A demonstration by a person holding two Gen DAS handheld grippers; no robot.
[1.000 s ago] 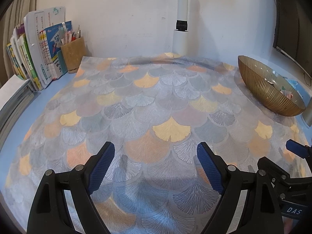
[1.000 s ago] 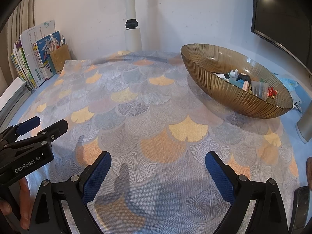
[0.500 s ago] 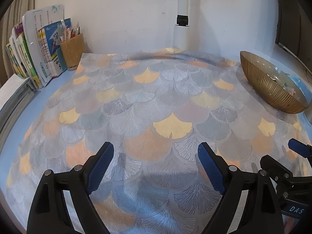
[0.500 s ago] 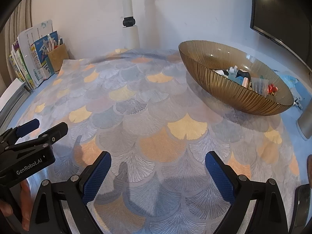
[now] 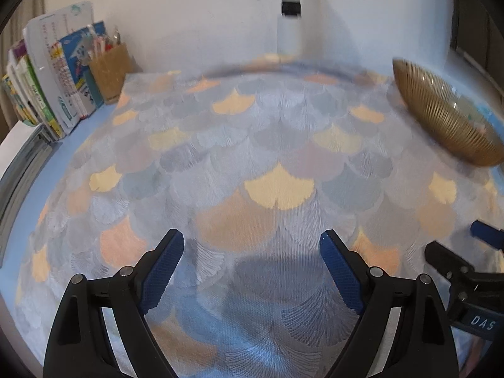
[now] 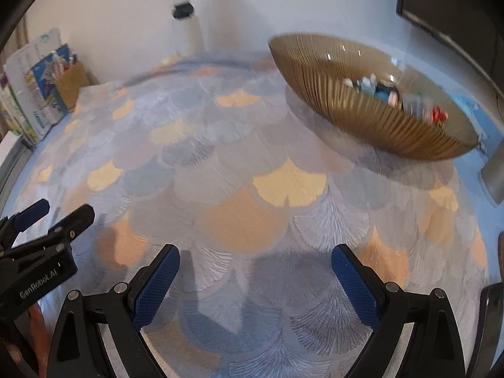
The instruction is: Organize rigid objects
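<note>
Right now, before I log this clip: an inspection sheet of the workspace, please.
Surface: fan-patterned cloth over a blue tabletop, bare in the middle.
Job's things: small items, blurred, inside the ribbed amber bowl at the far right.
Clutter: books and a pen holder at the far left.
Grippers: left gripper and right gripper both open, nothing between the jaws, above the cloth.
Cables: nothing seen.
Surroundings: white wall, white pole, dark screen upper right.
</note>
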